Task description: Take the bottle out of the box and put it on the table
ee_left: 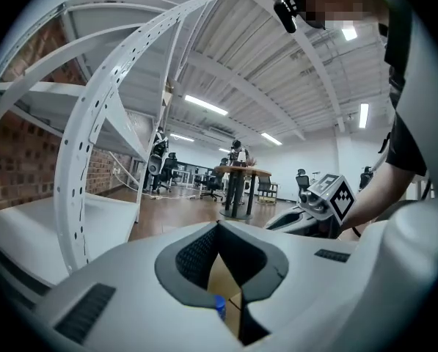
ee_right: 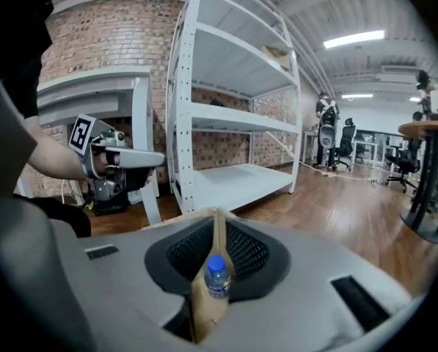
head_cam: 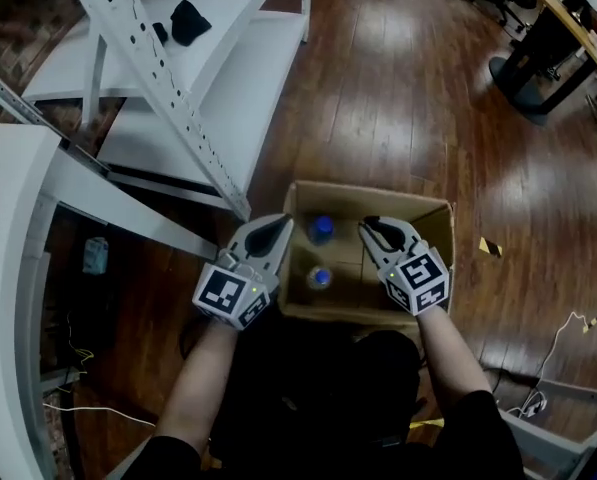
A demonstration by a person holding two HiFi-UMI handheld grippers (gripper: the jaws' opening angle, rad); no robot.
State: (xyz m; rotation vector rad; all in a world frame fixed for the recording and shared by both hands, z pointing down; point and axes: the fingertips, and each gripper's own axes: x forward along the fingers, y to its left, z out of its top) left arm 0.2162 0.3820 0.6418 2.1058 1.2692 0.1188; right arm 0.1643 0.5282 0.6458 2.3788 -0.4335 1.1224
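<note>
An open cardboard box (head_cam: 433, 230) stands on the wooden floor. Two bottles with blue caps stand upright inside, one farther (head_cam: 322, 229) and one nearer (head_cam: 321, 277). My left gripper (head_cam: 276, 229) hangs over the box's left wall with its jaws shut and empty. My right gripper (head_cam: 374, 227) is over the middle of the box, its jaws a thin slit apart with nothing between them. In the right gripper view a bottle (ee_right: 217, 278) shows below the gripper (ee_right: 219, 215), apart from it. In the left gripper view a blue cap (ee_left: 219, 306) peeks under the gripper (ee_left: 219, 226).
A white metal shelf rack (head_cam: 178, 78) stands on the floor behind and left of the box, with a dark object (head_cam: 188, 21) on it. A white table (head_cam: 8, 268) runs along the left. A desk base (head_cam: 526, 68) is at the far right. Cables (head_cam: 563, 333) lie right of the box.
</note>
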